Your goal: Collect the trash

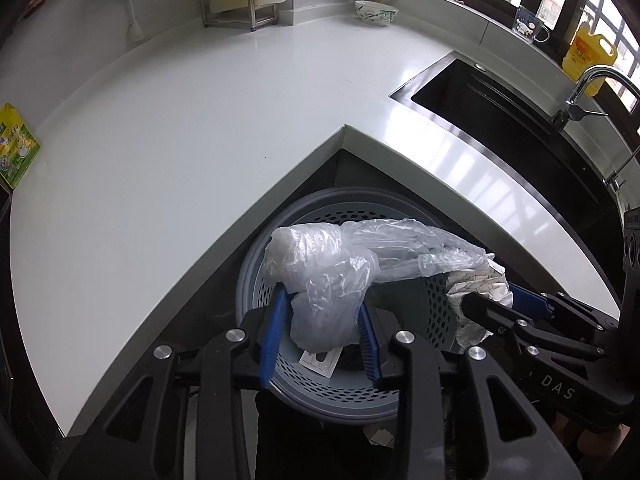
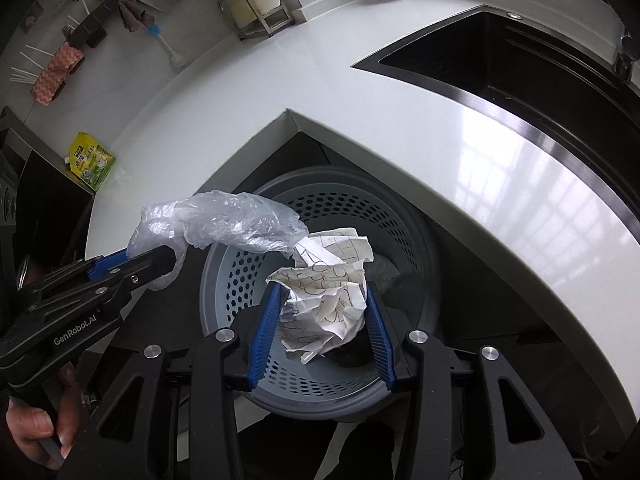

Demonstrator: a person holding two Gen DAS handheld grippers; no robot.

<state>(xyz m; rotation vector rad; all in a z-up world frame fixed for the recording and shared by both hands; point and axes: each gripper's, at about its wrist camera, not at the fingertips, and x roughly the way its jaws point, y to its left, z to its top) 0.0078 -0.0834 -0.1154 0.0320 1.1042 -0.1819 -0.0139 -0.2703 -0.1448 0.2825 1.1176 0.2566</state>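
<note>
2 grippers hung over the perforated grey bin (image 1: 440, 304), which stood on the floor in the inner corner of the white countertop (image 1: 200, 120). The left gripper (image 1: 322, 322) was clenched on a crumpled clear plastic bag (image 1: 328, 276), its blue pads pressing the bag from both sides just above the bin's near rim; a long tail of the bag stretched across the bin's mouth toward the right gripper (image 2: 325, 322). That gripper was clamped on a crumpled sheet of white paper (image 2: 328, 296) covered in scribbled lines, held above the middle of the bin, and the paper touched the end of the bag's tail. Inside the bin, on its bottom, lay a small white card (image 1: 320, 362) and some dark scrap that could not be made out. Beyond the bin, a black sink (image 1: 500, 112) was set into the countertop. Far behind the bin, a patterned bowl (image 1: 376, 12) stood near the wall, beside a metal rack (image 1: 236, 4). A green-yellow pouch (image 2: 92, 160) lay on the countertop's far-left edge.
</note>
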